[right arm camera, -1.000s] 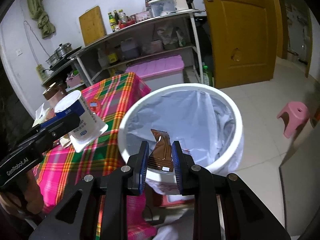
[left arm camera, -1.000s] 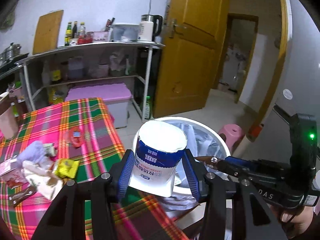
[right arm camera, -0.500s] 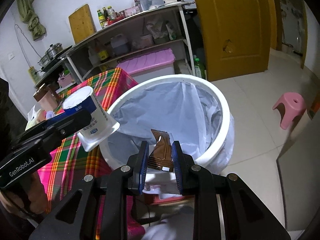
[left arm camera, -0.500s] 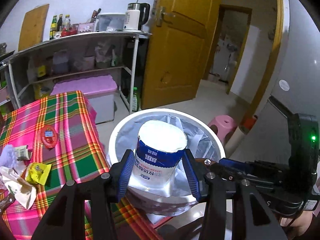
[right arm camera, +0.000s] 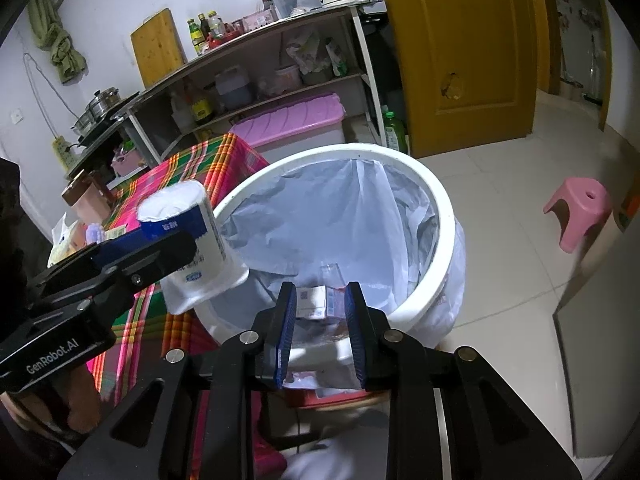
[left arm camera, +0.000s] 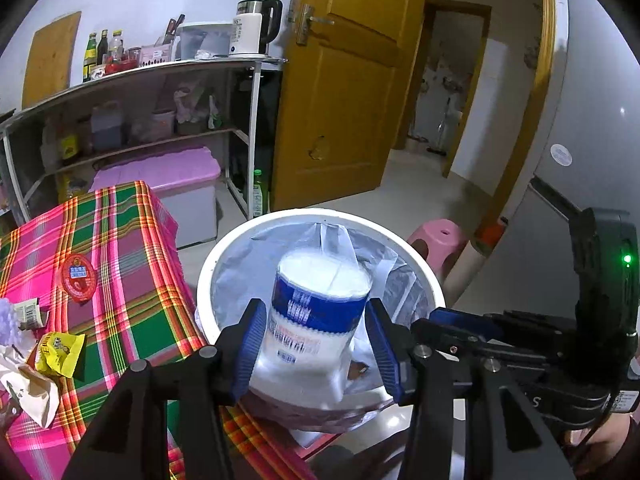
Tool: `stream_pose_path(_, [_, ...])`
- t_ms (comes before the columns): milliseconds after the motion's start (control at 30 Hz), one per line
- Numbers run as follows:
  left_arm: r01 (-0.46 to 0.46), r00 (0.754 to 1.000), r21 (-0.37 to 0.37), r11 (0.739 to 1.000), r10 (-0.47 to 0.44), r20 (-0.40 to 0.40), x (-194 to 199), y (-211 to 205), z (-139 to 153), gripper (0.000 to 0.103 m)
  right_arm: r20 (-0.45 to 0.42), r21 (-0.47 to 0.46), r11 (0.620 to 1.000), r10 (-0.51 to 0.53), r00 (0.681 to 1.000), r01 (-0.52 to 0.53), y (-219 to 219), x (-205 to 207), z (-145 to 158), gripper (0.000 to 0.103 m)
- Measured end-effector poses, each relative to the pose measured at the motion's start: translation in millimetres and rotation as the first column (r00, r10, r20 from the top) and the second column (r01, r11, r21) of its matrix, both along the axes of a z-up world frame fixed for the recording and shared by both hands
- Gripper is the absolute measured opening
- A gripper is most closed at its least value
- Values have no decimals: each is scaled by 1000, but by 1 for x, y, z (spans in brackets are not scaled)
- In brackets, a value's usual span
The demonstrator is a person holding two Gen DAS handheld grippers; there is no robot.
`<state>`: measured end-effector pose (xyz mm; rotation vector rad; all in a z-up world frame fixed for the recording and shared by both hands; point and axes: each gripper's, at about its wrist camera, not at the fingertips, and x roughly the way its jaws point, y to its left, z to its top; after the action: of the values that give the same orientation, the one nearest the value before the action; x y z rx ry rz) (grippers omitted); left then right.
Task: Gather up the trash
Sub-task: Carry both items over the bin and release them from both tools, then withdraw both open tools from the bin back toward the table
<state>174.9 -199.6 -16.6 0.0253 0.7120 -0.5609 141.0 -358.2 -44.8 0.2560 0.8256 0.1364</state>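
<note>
White cup [left arm camera: 316, 320] between left hand-held gripper [left arm camera: 316, 354] pads (over bin [left arm camera: 416, 252]).

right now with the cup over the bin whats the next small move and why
Probably open the left gripper wider: the yogurt cup sits between its pads above the lined trash bin, so it should drop in. The right gripper is open with nothing in it.

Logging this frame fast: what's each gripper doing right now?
Left gripper: shut on the white-and-blue cup, over the bin.
Right gripper: open, holding nothing, above the bin.
</note>
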Motion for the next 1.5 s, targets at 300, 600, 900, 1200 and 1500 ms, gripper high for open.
stream_pose_path(300, [-15, 1000, -17, 1000, 15, -10, -3, 6, 2, 51, 15, 2, 1000, -13, 1000, 13, -4, -6, 5, 29])
stream_pose_path(600, [-57, 998, -45, 997, 57, -7, -19, 25, 10, 51, 44, 0, 1000, 13, 999, -13, 6, -17, 15, 29])
stream_pose_path(900, [-113, 994, -59, 992, 113, 1, -42, 57, 16, 51, 67, -20, 998, 68, 995, -66, 32, -29, 27, 29])
stream_pose_path(1200, [-204, 979, -32, 978, 205, 18, -67, 92, 16, 51, 76, -30, 987, 162, 984, -160, 65, -39, 30, 29])
stream_pose_path(1500, [-294, 955, -16, 956, 295, 17, -90, 132, 11, 51, 91, -28, 968, 253, 963, -251, 99, -45, 25, 43])
